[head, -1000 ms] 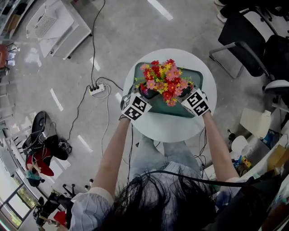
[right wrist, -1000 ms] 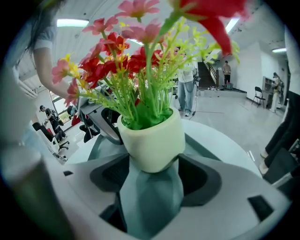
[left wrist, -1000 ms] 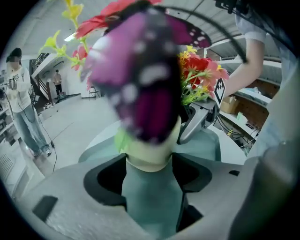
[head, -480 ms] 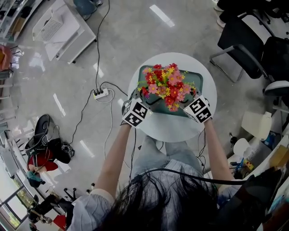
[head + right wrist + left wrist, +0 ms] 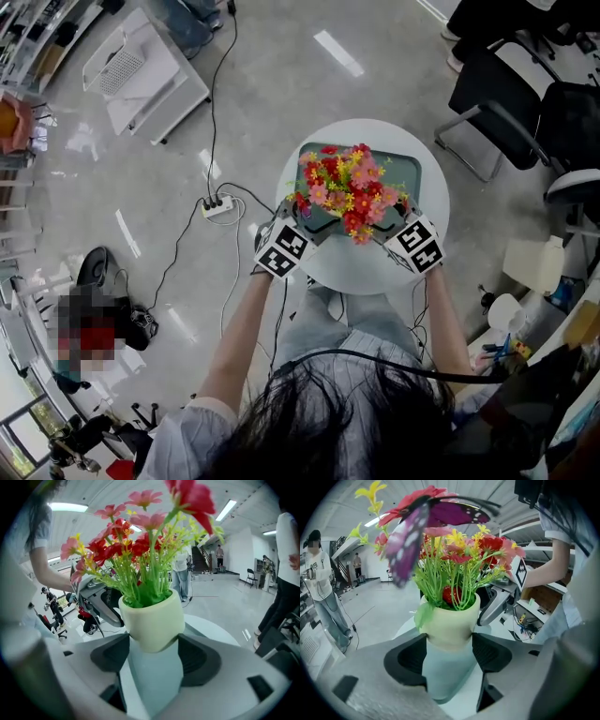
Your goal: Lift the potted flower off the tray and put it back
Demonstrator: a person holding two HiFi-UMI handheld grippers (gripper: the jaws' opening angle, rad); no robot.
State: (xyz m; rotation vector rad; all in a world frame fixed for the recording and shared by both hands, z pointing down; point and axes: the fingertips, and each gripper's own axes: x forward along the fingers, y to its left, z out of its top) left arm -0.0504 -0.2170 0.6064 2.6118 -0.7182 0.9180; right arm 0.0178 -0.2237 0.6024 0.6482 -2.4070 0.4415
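Observation:
The potted flower (image 5: 349, 186), red, pink and yellow blooms in a cream pot with a pale blue lower half, is held over the dark green tray (image 5: 410, 170) on the round white table (image 5: 361, 270). Both grippers clamp the pot from opposite sides. My left gripper (image 5: 449, 656) is shut on the pot (image 5: 451, 626) just under its cream rim. My right gripper (image 5: 153, 660) is shut on the pot (image 5: 153, 620) at the same height. The pot's base appears to hang free of the surface. In the head view the blooms hide the pot and the jaws.
A power strip (image 5: 217, 204) with cables lies on the floor left of the table. Black chairs (image 5: 511, 103) stand at the right and a white shelf unit (image 5: 150, 75) at the upper left. People stand in the background of both gripper views.
Both grippers stay shut on the pot. Grippers and flowers have shifted slightly toward the person relative to the table, and the head camera has moved a little.

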